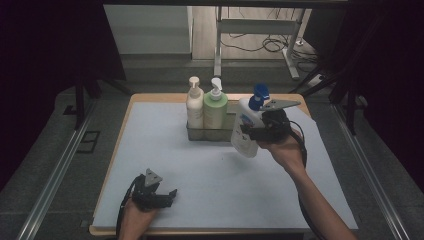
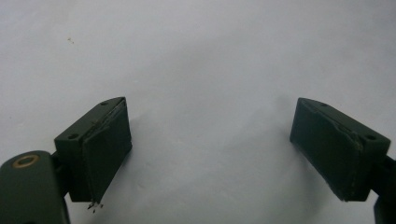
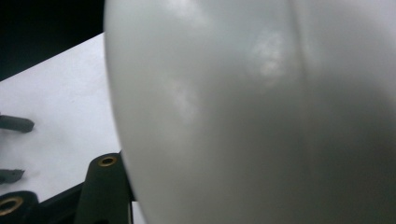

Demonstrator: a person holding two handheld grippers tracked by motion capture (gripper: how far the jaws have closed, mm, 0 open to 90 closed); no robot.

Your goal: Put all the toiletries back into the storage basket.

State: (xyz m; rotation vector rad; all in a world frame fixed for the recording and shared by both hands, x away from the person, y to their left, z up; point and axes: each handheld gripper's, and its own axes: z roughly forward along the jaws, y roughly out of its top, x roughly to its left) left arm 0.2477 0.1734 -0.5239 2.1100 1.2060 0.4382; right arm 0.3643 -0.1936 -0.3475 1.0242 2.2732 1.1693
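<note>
A white bottle (image 1: 245,131) with a blue pump head (image 1: 259,95) hangs tilted just right of a grey rack (image 1: 210,134), its base toward me. My right gripper (image 1: 248,133) is shut on the bottle's body from the right side. In the right gripper view the white bottle (image 3: 261,112) looms close and hides most of the jaws. My left gripper (image 1: 171,194) rests low on the near left of the table, open. In the left gripper view its two black fingers (image 2: 100,144) stand wide apart over bare white mat (image 2: 201,56).
The rack holds a cream pump bottle (image 1: 194,105) and a green pump bottle (image 1: 215,107), upright side by side. A pale mat (image 1: 215,175) covers the wooden table (image 1: 131,107). Metal rails run along both sides, and table legs and cables lie beyond the far edge.
</note>
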